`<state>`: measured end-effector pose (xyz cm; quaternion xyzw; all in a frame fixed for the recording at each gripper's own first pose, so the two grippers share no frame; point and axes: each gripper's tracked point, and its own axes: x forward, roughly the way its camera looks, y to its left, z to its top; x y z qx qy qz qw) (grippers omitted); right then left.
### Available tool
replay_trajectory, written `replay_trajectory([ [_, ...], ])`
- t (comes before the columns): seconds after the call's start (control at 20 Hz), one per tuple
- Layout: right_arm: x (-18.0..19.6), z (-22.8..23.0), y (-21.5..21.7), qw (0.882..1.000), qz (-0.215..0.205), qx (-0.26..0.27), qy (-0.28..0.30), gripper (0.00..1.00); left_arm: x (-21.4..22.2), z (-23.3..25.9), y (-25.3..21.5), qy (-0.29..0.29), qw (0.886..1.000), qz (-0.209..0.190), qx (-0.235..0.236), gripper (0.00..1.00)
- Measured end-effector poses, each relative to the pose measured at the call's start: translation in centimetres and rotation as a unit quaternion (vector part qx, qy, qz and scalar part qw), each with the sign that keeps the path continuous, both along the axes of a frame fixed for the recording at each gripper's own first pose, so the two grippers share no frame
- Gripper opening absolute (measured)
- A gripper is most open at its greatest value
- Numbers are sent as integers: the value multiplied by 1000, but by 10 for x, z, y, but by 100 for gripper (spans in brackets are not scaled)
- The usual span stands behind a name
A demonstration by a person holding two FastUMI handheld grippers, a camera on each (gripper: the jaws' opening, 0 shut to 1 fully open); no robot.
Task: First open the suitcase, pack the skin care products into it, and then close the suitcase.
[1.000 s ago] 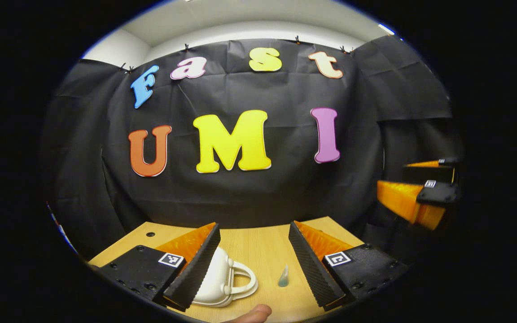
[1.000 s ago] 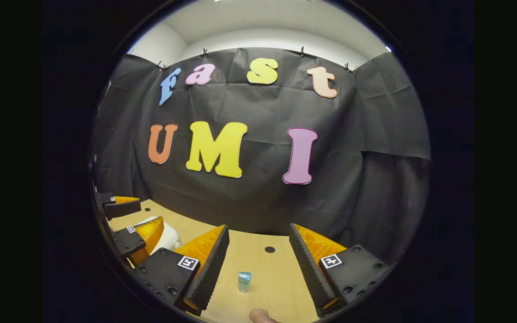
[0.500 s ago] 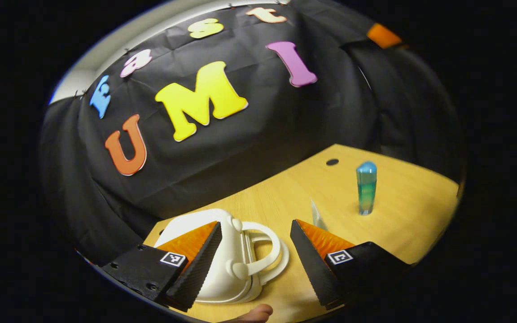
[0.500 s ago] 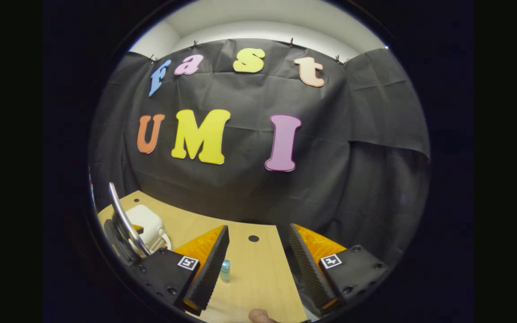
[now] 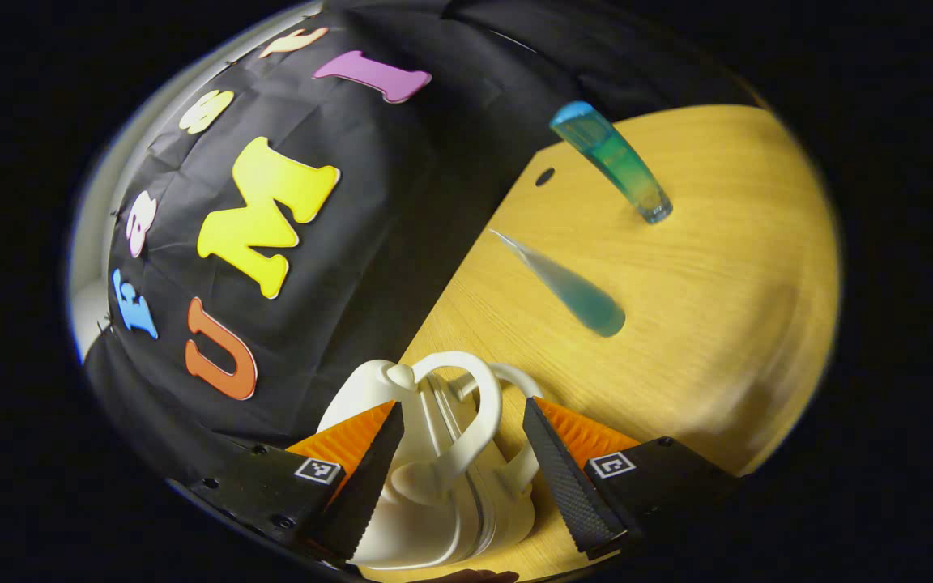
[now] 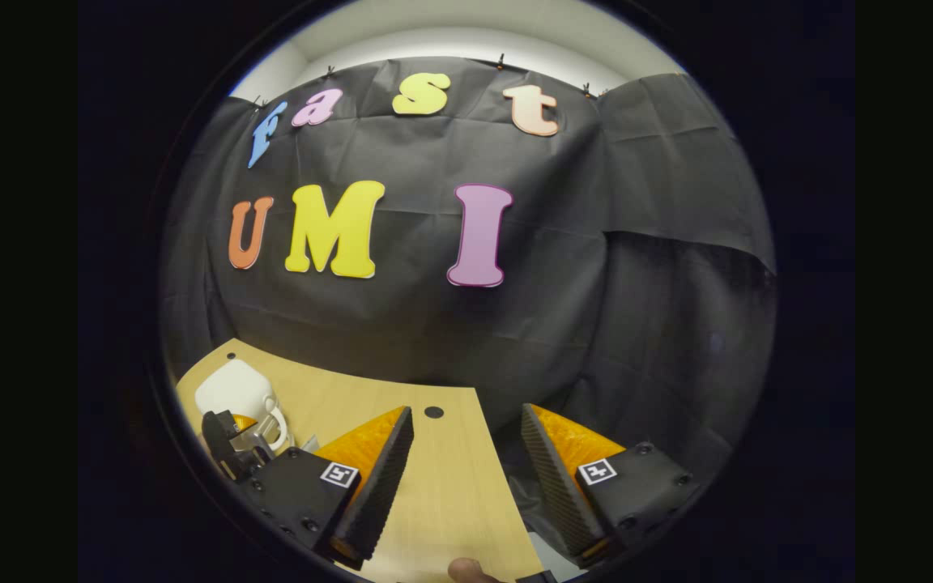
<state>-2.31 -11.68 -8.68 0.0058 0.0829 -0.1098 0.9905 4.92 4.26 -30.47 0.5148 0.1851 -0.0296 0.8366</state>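
Observation:
A small white suitcase (image 5: 434,486) lies on the wooden table (image 5: 717,324), its two halves together and its looped handles (image 5: 475,405) pointing away from me. My left gripper (image 5: 460,409) is open, one finger on each side of the handles, touching nothing that I can see. A blue-green bottle (image 5: 612,162) stands farther off, and a pale teal tube (image 5: 572,287) stands nearer. My right gripper (image 6: 466,413) is open over bare table, with nothing between its fingers. The right gripper view has the suitcase (image 6: 232,389) at far left with the left gripper (image 6: 227,437) at it.
The table (image 6: 442,502) ends at the black cloth wall just behind the suitcase. A small round hole (image 6: 434,412) sits near the table's far edge. A fingertip (image 6: 466,571) shows at the bottom rim of the right gripper view.
My left gripper has rolled over and closed in on the suitcase handles, which now lie between its fingers. My right gripper has swung rightward, and the tube has left its view.

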Motion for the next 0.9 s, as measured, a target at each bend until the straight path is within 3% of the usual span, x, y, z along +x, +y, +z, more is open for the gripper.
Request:
replay_trajectory([
  [0.15,-4,-5,-8,1000,-7,3,3,80,12,5,4,-13,999,1,51,88],
  [0.35,-5,-12,-16,1000,-13,7,10,80,14,1,3,-2,997,0,79,60],
  [0.4,-5,-13,-17,1000,-15,9,11,80,15,0,5,2,997,3,82,46],
  [0.55,-6,-11,-16,1000,-14,8,10,80,14,2,-2,9,996,3,94,22],
  [0.7,-7,-5,-14,1000,-10,2,3,80,12,11,-1,9,997,15,79,9],
  [0.9,-5,3,-5,1000,-3,-2,-5,80,10,31,2,15,999,45,15,3],
])
